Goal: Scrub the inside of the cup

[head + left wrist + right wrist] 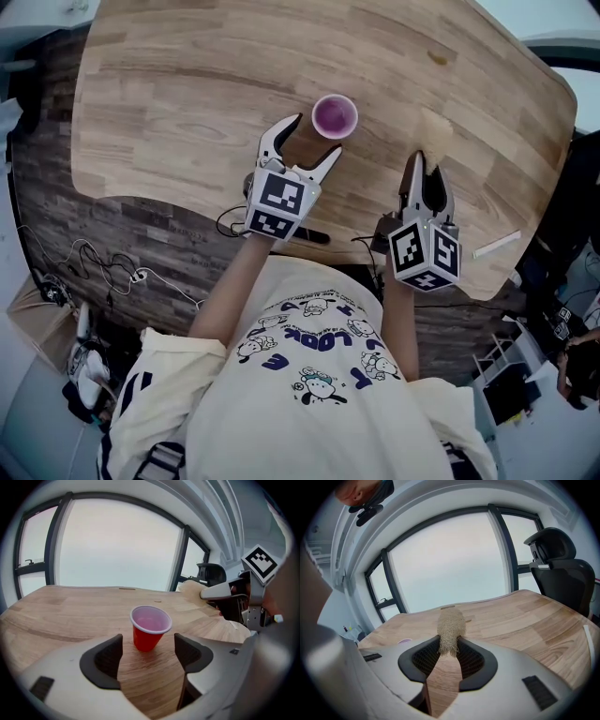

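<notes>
A red cup (335, 115) with a pale pink inside stands upright on the wooden table (187, 94). My left gripper (316, 134) is open right behind it, one finger to each side of its near wall. In the left gripper view the cup (150, 627) stands just beyond the dark pads (104, 660), with nothing pressed between them. My right gripper (427, 169) is shut on a tan loofah scrubber (436, 131), to the right of the cup. In the right gripper view the scrubber (450, 630) sticks up from between the pads, and the cup's rim (404, 641) peeks out at the left.
A white strip (497, 244) lies near the table's right front edge. A black office chair (558, 559) stands at the table's far right side. Cables (103, 272) trail over the floor at the left. Big windows run behind the table.
</notes>
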### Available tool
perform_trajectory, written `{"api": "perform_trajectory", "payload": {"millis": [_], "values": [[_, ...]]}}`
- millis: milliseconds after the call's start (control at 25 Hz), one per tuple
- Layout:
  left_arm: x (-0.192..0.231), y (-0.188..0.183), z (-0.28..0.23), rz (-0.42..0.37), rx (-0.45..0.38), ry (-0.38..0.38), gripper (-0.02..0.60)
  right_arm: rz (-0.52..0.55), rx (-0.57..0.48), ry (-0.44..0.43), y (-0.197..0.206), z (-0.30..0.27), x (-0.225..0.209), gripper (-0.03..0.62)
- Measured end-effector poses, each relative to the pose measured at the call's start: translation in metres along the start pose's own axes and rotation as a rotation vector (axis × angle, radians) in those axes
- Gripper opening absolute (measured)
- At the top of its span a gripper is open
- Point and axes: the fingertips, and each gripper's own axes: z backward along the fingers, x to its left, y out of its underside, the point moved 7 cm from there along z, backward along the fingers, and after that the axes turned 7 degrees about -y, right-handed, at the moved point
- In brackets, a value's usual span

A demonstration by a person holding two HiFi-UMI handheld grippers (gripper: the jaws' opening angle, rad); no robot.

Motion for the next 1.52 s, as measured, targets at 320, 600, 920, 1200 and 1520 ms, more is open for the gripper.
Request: {"api": "perform_trajectory", "payload": {"millis": [320, 600, 920, 1200, 1520], "values": [[-0.001, -0.011, -0.024, 0.000, 0.003, 0.012, 0.356, -0.022, 0.026, 0.002, 0.010, 0.002, 0.002, 0.101], [-0.001, -0.007, -0.036, -0.006, 0.031, 0.013, 0.356, -0.033, 0.037, 0.013, 0.015, 0.001, -0.001, 0.101], [0.000, -0.007, -0.047, -0.006, 0.052, 0.030, 0.356, -0.036, 0.051, 0.023, 0.018, 0.000, -0.004, 0.101], [0.002, -0.009, -0.051, -0.006, 0.059, 0.051, 0.349, -0.028, 0.054, 0.024, 0.019, 0.000, -0.003, 0.101], [0.003, -0.014, -0.047, -0.029, 0.037, 0.042, 0.311, -0.016, 0.050, 0.015, 0.016, 0.002, -0.001, 0.101]]}}
